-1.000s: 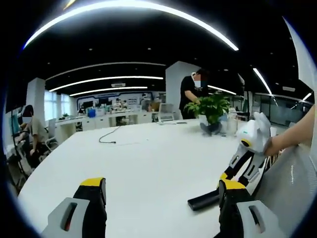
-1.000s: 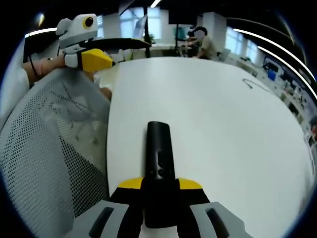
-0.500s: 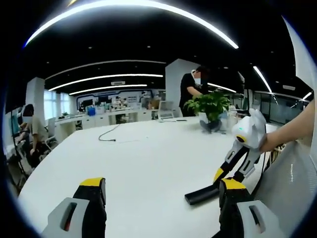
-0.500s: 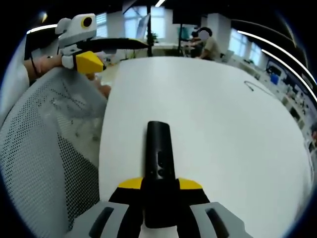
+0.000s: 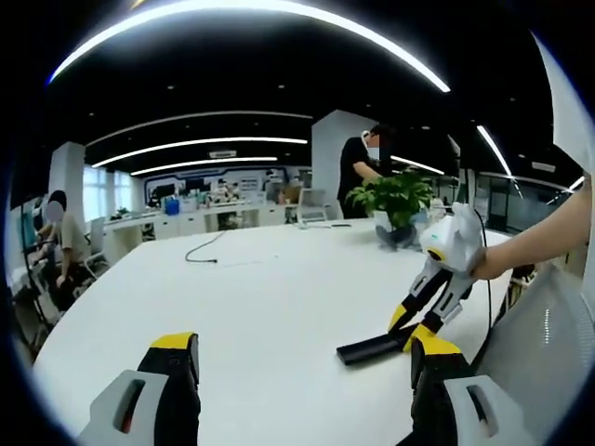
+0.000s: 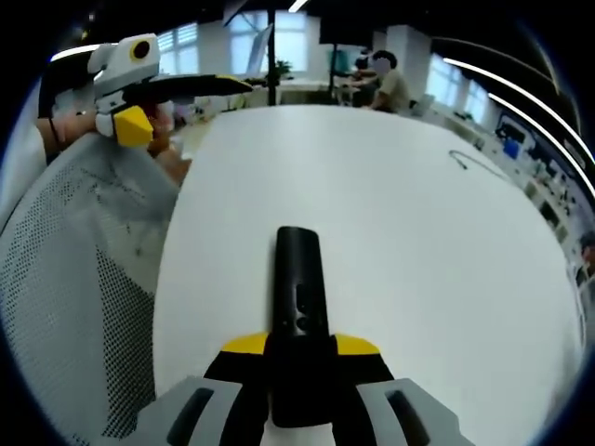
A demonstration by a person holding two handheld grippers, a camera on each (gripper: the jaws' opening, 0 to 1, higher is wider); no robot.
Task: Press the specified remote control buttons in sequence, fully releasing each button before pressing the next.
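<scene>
Right gripper view puts the black remote control [image 6: 297, 307] in the lower middle of the frame, and I see my right gripper [image 6: 299, 358] clamped on its near end, one yellow-tipped jaw on each side. The remote points away from me over the white table [image 6: 400, 214], and a few small buttons show on its top face. In the upper left of this frame the left gripper [image 6: 191, 85] appears, held by a hand [image 6: 70, 123], with its long black jaws stretching toward the right. A grey mesh chair back [image 6: 65, 307] fills the left side below it.

In the left gripper view, my left gripper [image 5: 302, 376] has its two jaws wide apart at the bottom, with nothing between them. The right gripper [image 5: 409, 325] comes in from the right side of this frame and holds the remote control [image 5: 370, 348] low over the table [image 5: 251, 297]; I cannot tell if the remote touches the surface. Behind it, a potted plant [image 5: 395, 200] stands on the table, and a black cable [image 5: 200, 257] lies farther left. A person in black [image 5: 358, 177] stands behind the plant.
</scene>
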